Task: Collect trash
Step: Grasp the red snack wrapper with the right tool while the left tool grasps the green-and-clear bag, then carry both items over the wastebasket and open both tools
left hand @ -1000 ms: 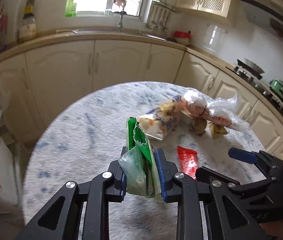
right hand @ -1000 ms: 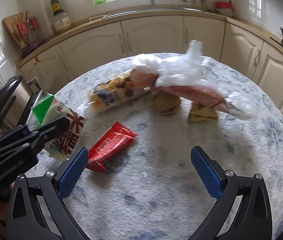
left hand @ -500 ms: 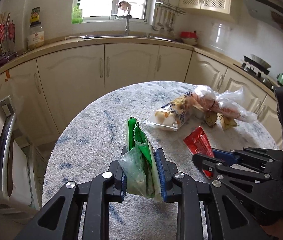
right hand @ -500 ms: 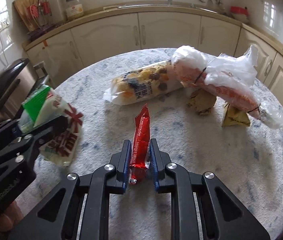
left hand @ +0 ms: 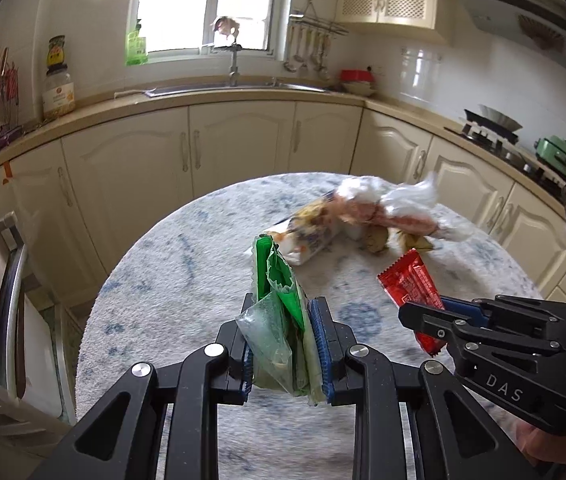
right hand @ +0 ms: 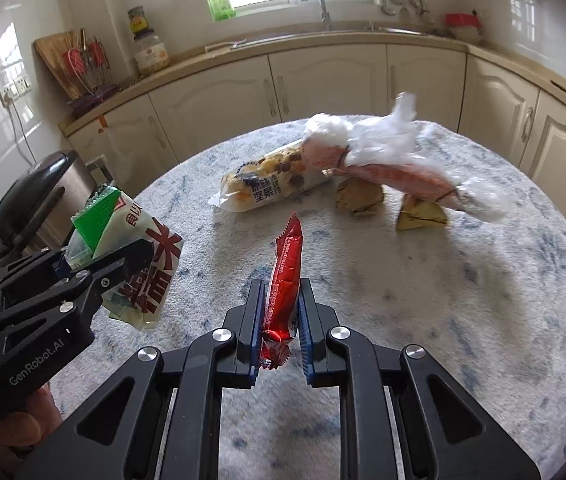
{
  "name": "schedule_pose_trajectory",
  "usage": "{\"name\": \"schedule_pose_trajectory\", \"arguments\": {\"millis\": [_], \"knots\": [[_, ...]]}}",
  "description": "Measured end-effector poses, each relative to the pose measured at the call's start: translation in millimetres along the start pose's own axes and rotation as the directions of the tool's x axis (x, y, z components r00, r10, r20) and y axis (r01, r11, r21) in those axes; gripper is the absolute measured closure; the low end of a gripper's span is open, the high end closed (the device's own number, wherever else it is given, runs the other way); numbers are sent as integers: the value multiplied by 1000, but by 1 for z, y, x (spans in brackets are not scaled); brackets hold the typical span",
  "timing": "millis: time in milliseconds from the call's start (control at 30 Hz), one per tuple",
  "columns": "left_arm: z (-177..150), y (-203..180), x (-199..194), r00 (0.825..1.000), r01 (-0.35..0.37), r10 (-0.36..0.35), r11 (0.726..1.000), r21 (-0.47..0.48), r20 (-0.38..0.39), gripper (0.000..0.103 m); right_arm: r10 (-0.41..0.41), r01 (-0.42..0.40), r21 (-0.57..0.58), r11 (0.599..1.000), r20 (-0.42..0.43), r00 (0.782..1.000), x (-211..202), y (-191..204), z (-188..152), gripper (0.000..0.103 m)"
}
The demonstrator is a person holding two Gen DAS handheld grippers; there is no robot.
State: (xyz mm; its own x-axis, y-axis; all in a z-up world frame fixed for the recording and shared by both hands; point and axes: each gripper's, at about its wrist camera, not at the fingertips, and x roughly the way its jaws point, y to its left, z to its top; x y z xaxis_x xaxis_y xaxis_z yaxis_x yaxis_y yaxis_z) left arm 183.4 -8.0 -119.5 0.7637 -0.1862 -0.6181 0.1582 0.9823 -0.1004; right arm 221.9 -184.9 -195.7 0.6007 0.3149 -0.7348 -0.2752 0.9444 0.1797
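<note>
My left gripper (left hand: 285, 346) is shut on a green and clear snack bag (left hand: 279, 312), held above the near left of the round marble table (left hand: 187, 264). The bag also shows in the right wrist view (right hand: 139, 256), with red characters on white. My right gripper (right hand: 281, 320) is shut on a red wrapper (right hand: 285, 272), lifted off the table; it also shows in the left wrist view (left hand: 411, 292). On the table remain a nut-bar packet (right hand: 267, 184), a tied clear plastic bag (right hand: 383, 156) and two brownish scraps (right hand: 359, 196).
A pedal bin with a black lid (right hand: 31, 204) stands to the left of the table. Cream cabinets (right hand: 323, 80) and a counter with a sink run behind. A stove (left hand: 495, 128) is at the far right.
My right gripper closed on the red wrapper and has lifted it off the table. Both grippers have pulled back and risen a little. The left keeps hold of its bag.
</note>
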Motion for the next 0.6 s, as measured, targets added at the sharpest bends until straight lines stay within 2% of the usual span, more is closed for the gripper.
{"name": "schedule_pose_trajectory", "arguments": {"millis": [300,433,600], "knots": [[9,-79,-41,994,69,-78,990,120,77,81,-47,38,65,997,143,989,-87,-38,-9,88],[9,-117,-62,985,105,-126,980,171,115,81,-92,73,95,993,212,973,-134,-58,-18,88],[8,-162,-88,966,173,-209,959,226,149,81,-163,127,142,982,283,945,-194,-90,-33,88]]}}
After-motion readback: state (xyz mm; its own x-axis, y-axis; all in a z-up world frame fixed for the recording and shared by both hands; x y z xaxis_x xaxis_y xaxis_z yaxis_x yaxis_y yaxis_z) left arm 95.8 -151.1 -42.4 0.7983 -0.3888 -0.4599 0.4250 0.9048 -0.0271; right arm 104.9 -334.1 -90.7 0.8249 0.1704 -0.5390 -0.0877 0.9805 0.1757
